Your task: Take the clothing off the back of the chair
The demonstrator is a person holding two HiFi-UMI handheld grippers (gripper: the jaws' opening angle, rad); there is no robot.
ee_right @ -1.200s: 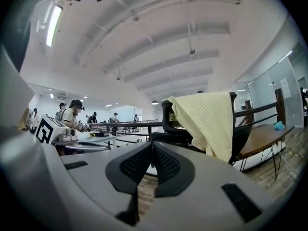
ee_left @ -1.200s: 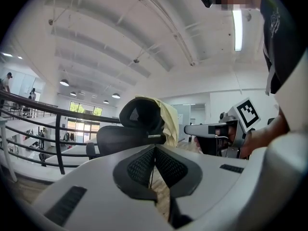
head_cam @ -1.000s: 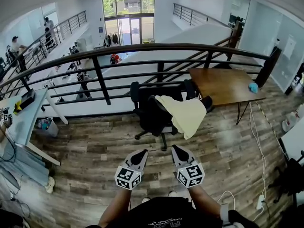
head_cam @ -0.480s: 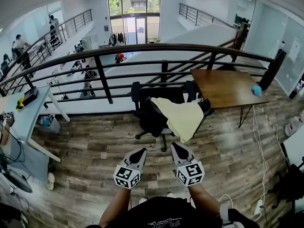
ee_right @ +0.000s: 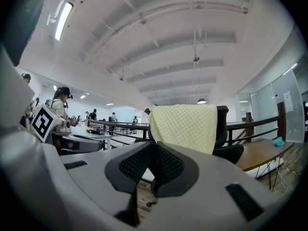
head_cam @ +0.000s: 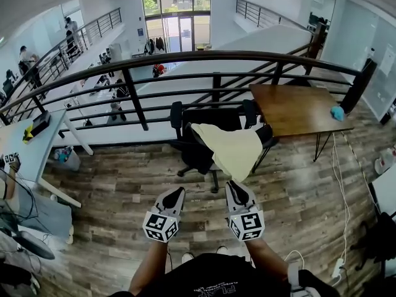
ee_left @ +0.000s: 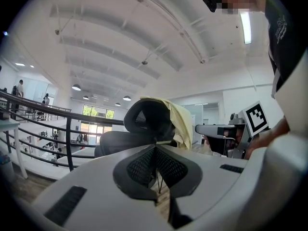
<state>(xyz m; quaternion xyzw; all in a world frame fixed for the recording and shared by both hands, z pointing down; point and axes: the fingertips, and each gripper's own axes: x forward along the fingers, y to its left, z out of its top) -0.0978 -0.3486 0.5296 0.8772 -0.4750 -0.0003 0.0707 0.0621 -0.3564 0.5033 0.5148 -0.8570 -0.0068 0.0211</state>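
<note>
Plainly, the left tool [head_cam: 178, 192] and right tool [head_cam: 232, 185] are clenched empty, near the yellow clothing [head_cam: 233, 151] draped over the chair [head_cam: 197, 152].

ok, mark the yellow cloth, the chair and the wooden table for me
yellow cloth [head_cam: 234, 148], head view, middle of the draped fabric.
chair [head_cam: 199, 155], head view, black back beside the cloth.
wooden table [head_cam: 297, 109], head view, bare top.

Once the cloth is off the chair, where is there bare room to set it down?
The wooden table right of the chair is bare apart from a blue thing at its right edge. The plank floor on the chair's near side is open. The white desk at left holds gear; cables trail at right.
</note>
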